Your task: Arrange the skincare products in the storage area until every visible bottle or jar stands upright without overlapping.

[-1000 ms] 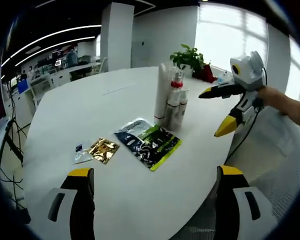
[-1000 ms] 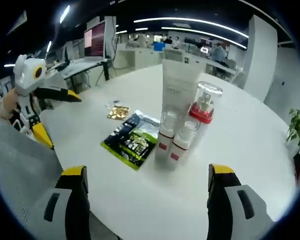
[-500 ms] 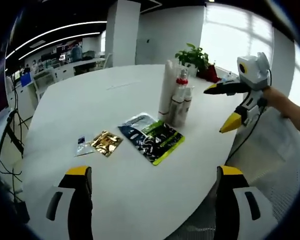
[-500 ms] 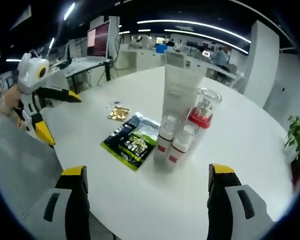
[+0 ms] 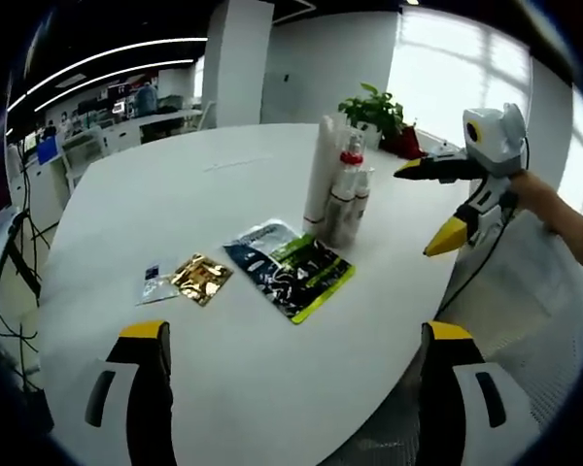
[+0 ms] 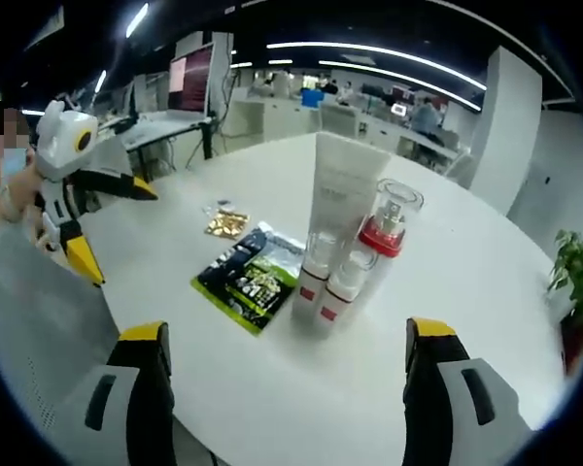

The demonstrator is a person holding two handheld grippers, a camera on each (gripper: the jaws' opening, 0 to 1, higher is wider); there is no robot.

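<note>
On the white table (image 5: 223, 194) we see a tight cluster of upright skincare bottles (image 6: 345, 243), a tall white tube (image 6: 338, 189) among them; beside them lies a dark green packet (image 5: 291, 272), a gold sachet (image 5: 200, 278) further off; our left gripper (image 5: 290, 398) and right gripper (image 6: 284, 393) both hang with jaws spread wide, holding nothing, well apart from the bottles.
</note>
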